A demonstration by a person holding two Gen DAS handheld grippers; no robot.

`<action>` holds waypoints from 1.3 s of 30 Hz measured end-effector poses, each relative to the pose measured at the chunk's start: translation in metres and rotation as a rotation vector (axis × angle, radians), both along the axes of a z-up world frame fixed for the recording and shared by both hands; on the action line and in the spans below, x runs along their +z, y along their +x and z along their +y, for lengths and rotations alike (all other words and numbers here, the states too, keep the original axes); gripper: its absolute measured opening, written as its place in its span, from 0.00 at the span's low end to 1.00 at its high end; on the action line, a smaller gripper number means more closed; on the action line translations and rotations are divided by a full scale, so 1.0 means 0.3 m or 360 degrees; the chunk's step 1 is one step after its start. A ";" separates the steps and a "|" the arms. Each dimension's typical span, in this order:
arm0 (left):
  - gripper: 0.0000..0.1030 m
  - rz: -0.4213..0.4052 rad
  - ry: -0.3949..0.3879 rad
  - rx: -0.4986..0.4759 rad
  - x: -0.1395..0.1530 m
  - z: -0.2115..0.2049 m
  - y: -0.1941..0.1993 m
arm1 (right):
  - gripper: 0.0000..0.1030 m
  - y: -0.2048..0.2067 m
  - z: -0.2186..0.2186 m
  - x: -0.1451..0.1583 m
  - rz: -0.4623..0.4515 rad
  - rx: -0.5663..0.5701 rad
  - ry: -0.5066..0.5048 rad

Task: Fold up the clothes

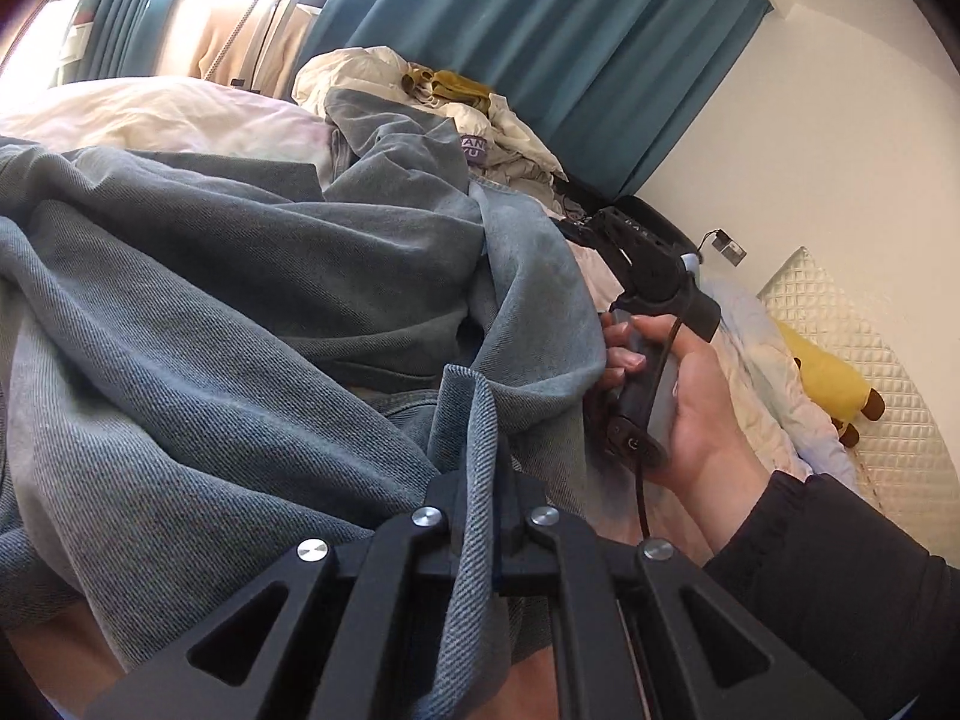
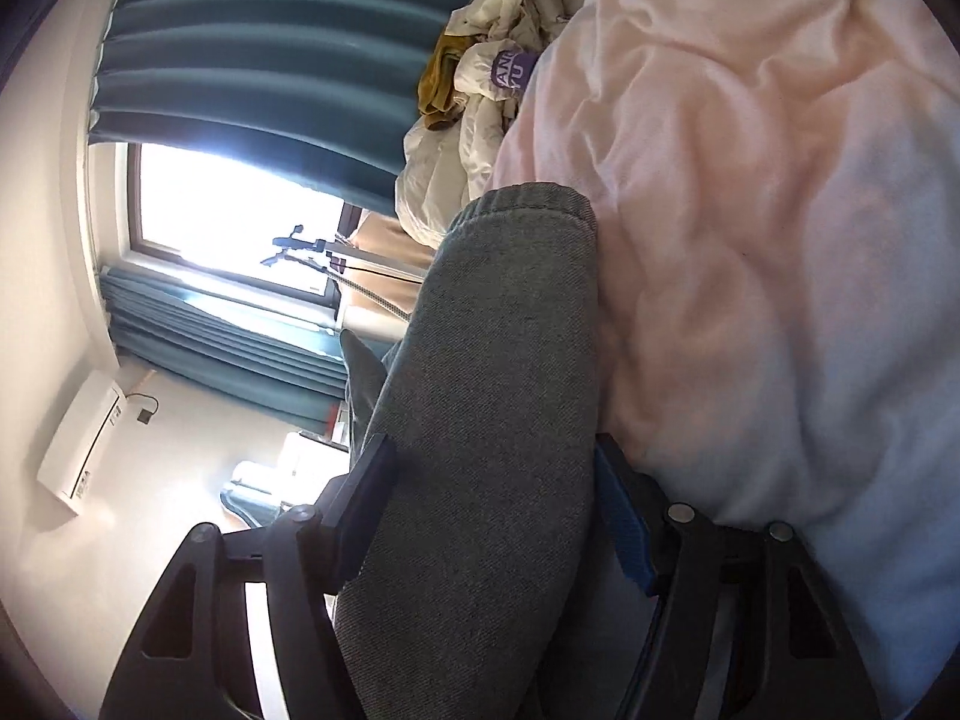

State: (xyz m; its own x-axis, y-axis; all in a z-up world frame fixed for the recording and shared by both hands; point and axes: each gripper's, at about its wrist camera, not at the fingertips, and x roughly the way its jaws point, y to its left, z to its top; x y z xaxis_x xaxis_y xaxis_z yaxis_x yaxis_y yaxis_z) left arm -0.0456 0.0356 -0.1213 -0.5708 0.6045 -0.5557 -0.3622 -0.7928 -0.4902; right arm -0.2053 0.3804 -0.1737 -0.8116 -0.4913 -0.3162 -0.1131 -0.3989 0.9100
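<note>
A grey-blue denim garment (image 1: 240,312) lies bunched over the bed and fills most of the left wrist view. My left gripper (image 1: 477,498) is shut on a fold of its edge, which runs down between the fingers. My right gripper, held in a hand (image 1: 654,384), sits at the garment's right side, with its fingers hidden behind the cloth. In the right wrist view, rolled onto its side, my right gripper (image 2: 492,510) has a thick grey part of the garment (image 2: 492,396), ending in a hem, pinched between its pads.
A pale pink duvet (image 2: 750,240) covers the bed. A heap of cream and mustard clothes (image 1: 456,102) lies at the far end by teal curtains (image 1: 540,30). A yellow plush toy (image 1: 834,384) lies by the quilted headboard (image 1: 870,360). A window (image 2: 228,210) is bright.
</note>
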 end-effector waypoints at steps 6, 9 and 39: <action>0.01 -0.0004 -0.0058 0.0005 -0.009 0.015 -0.004 | 0.06 0.009 -0.080 0.048 0.0011 0.0037 0.0163; 0.01 0.0007 -0.0091 0.0007 -0.008 0.021 0.002 | 0.05 0.048 -0.105 0.119 0.0025 -0.0013 0.0329; 0.24 -0.0024 0.0121 0.0227 0.266 -0.243 0.180 | 0.05 0.771 0.508 0.350 -0.0329 -0.0568 0.0540</action>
